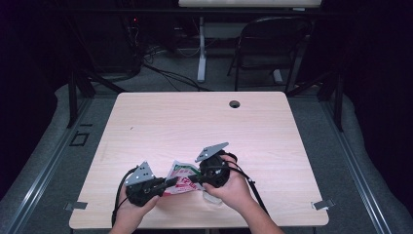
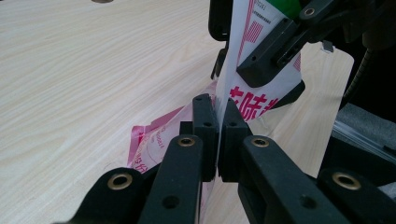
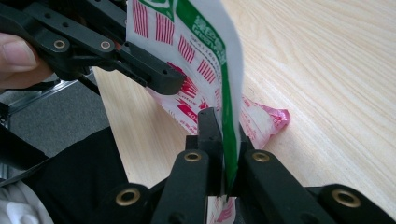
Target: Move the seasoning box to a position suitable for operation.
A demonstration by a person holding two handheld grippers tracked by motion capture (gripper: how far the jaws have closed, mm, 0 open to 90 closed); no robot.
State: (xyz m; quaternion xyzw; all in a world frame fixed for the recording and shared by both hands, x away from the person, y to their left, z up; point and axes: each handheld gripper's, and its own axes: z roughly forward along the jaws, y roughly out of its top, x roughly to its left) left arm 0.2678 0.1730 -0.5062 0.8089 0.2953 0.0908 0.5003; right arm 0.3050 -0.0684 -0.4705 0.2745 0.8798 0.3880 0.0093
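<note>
Packet [image 1: 181, 178] is pinched by both grippers' jaws near the tabletop's [image 1: 195, 122] front edge; pull apart evenly, I'd say.

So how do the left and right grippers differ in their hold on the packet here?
The left gripper pinches a white and pink edge of the packet; the right gripper pinches an edge with a green stripe. In the high view the left sits nearer the table's front edge, the right farther in. Both are shut on the packet.
</note>
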